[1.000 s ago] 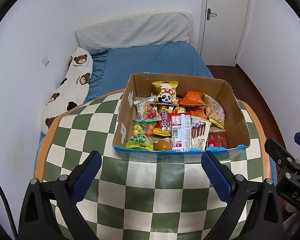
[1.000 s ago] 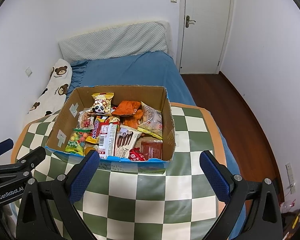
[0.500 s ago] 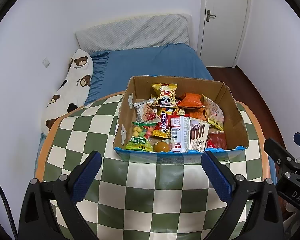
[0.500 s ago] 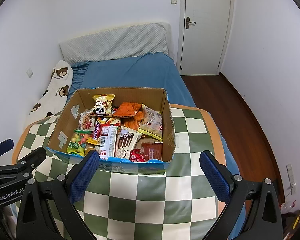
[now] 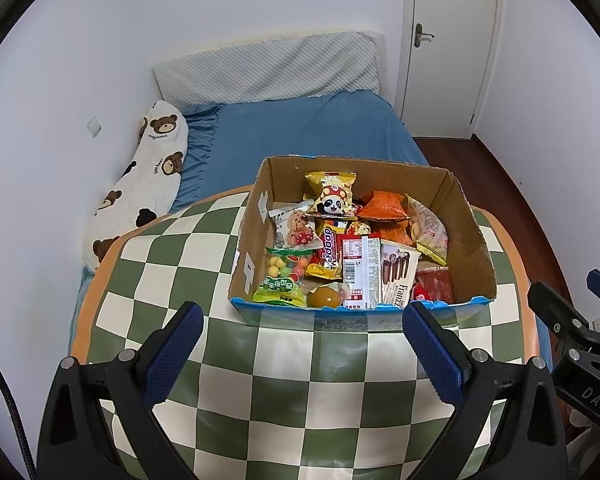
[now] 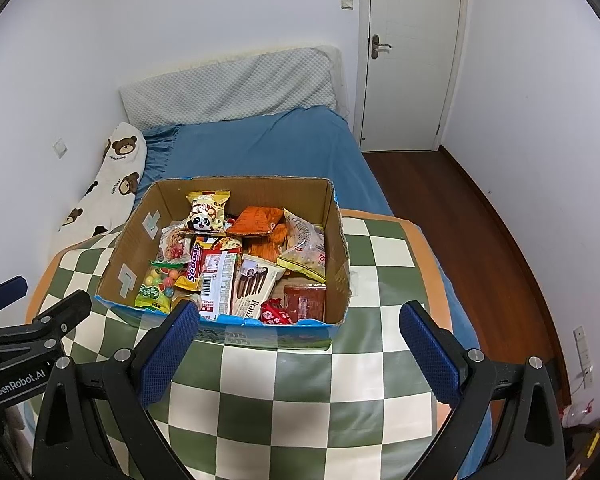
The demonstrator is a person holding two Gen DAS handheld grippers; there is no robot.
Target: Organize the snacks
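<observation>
My left gripper [image 5: 302, 344] hangs above the near part of the round table covered in a green-and-cream checkered cloth [image 5: 188, 264]. Its two blue-padded fingers [image 5: 172, 350] are spread wide, and nothing is between them. My right gripper [image 6: 298, 344] is likewise fully spread and empty, positioned just beside the left one, over the same table.

The open brown cardboard box with a blue printed outer face [image 5: 476, 248] stands on the far half of the table, just beyond both sets of fingertips. It is filled with snack packets:
- a yellow bag with a panda picture [image 5: 332, 194] stands upright at the back;
- an orange crinkled bag [image 5: 382, 208] lies to its right;
- a green bag of coloured round candies [image 5: 280, 280] sits in the front left corner;
- a cream packet showing chocolate sticks [image 5: 398, 276] lies near the front centre;
- a clear packet with red contents [image 6: 305, 302] occupies the front right corner.

Behind the table is a bed with a blue sheet [image 5: 308, 132] and a white bear-print pillow [image 5: 140, 188].
</observation>
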